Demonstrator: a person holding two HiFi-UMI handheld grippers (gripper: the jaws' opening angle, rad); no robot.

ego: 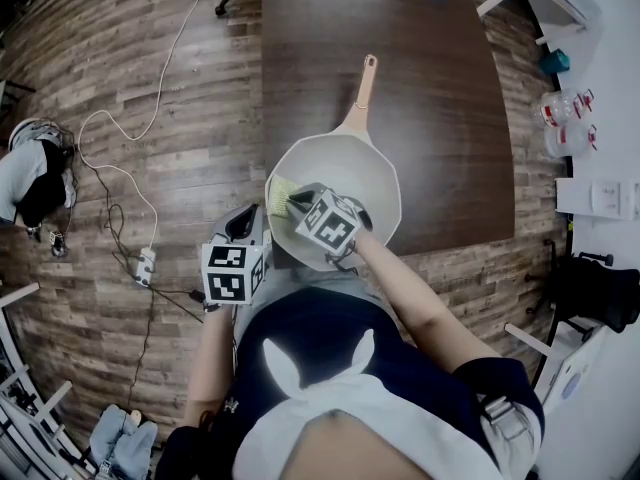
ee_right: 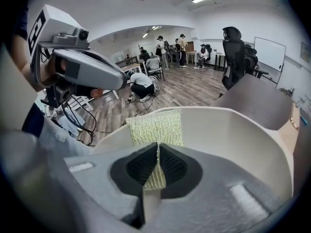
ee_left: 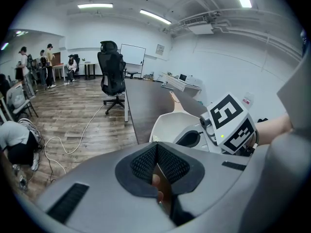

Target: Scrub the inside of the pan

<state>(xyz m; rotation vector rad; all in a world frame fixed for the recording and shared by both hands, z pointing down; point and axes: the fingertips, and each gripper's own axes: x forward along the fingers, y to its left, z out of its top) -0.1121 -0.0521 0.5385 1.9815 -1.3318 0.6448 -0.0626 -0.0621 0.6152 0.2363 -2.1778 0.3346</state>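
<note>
Head view suggests scrubbing is in hand: the right gripper (ego: 294, 201), clenched on a yellow sponge (ego: 281, 196), meets the wall at 9 o'clock of the pan (ego: 352, 168) on the table (ego: 400, 68), while the left gripper (ego: 258, 218), jaws pressed together, perhaps steadies the rim at 8 o'clock; next, the sponge should sweep the bottom.

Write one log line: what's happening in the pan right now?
right gripper: shut on scrubber | scrubber: inside pan | left gripper: shut, beside pan

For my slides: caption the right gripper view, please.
Right tool shut on a yellow-green scrub pad inside the white pan.
</note>
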